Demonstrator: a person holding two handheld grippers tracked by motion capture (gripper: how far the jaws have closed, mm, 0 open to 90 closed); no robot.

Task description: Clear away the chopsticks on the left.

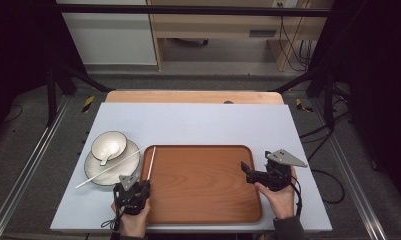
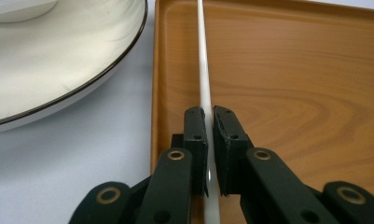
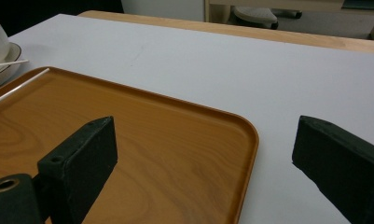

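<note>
A: Left gripper (image 2: 208, 140)?
B: Jaws clamped on a white chopstick (image 2: 202, 70), which runs forward above the left rim of the wooden tray (image 2: 292, 93).
A: Right gripper (image 3: 203, 168)?
B: Jaws wide, nothing between, at the tray's right rim.
A: Farther off?
B: Second chopstick (image 1: 105, 170) lies across the plate (image 1: 95, 167); bowl (image 1: 108, 145) with spoon (image 1: 107, 156) sits on the plate.
</note>
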